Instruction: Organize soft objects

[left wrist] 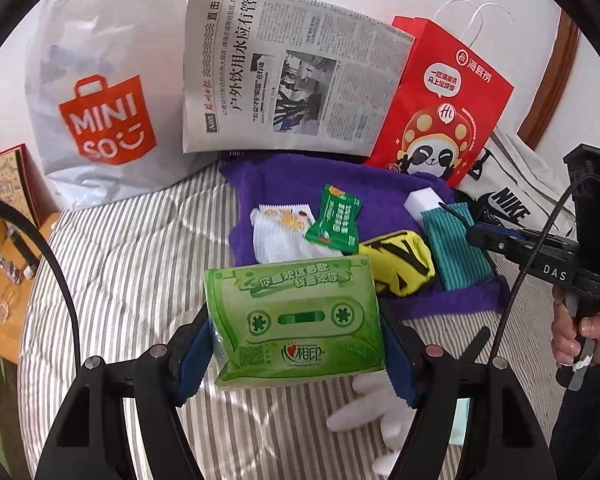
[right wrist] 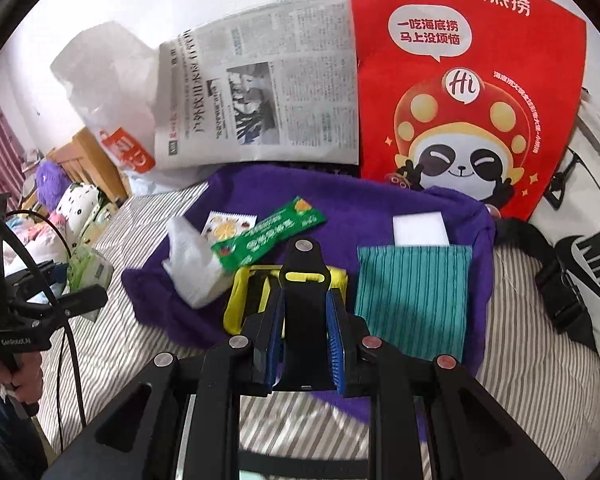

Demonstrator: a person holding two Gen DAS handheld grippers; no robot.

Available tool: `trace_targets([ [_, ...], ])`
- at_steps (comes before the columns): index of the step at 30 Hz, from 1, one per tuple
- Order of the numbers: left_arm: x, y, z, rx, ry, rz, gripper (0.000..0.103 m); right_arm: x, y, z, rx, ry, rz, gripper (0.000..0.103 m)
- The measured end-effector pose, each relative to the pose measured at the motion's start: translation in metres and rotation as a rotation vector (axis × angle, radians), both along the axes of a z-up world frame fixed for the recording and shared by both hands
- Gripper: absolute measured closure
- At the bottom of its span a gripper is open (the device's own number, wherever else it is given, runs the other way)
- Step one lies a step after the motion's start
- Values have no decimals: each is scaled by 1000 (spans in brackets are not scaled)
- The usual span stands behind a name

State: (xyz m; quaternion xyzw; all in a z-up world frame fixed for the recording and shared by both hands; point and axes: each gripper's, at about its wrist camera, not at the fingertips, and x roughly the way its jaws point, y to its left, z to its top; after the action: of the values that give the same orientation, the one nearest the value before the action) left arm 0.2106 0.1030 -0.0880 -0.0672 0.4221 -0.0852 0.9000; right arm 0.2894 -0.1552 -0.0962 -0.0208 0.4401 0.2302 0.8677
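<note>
Striped bedding [left wrist: 140, 264] covers the bed, with a purple towel [left wrist: 260, 184] spread on it as the sorting ground.

Left gripper [left wrist: 296, 344] is clamped on a green tissue pack [left wrist: 296, 316] printed with a cassette design; its blue pads [left wrist: 194, 352] press both short sides, and the pack is held off the bedding just short of the towel's near edge. Right gripper [right wrist: 304, 340] is closed on a black strap [right wrist: 302, 320] with a yellow slot, above the towel's near half.

On the towel: a white wrapper [left wrist: 280, 232], a green sachet [left wrist: 334, 220] overlapping it, a yellow-black cloth [left wrist: 396, 268], a teal striped cloth [left wrist: 456, 248] and a white sponge [left wrist: 422, 202]. Behind the towel stand a white shop bag [left wrist: 100, 120], a newspaper [left wrist: 284, 76], a red paper bag [left wrist: 444, 96] and a Nike bag [left wrist: 512, 196].

Left view alone shows a white glove [left wrist: 376, 412] on the bedding under the pack, partly hidden by the gripper. Right view alone shows plush toys [right wrist: 72, 200] far beyond the towel's left edge; there the strap hides most of the yellow-black cloth.
</note>
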Motion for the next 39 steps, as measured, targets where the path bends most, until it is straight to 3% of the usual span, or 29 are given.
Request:
trace_targets([
  [14, 30, 21, -7, -25, -25, 34, 31, 79, 17, -23, -38, 37, -82, 82],
  [18, 33, 26, -12, -30, -25, 36, 31, 95, 27, -32, -89, 42, -100, 82],
  [27, 34, 31, -22, -52, -14, 33, 31, 110, 38, -70, -187, 103, -108, 82],
  [35, 35, 31, -27, -58, -5, 35, 31, 111, 37, -74, -184, 101, -96, 81],
  [39, 36, 28, -27, -51, -4, 25, 31, 113, 46, -77, -170, 112, -77, 72],
])
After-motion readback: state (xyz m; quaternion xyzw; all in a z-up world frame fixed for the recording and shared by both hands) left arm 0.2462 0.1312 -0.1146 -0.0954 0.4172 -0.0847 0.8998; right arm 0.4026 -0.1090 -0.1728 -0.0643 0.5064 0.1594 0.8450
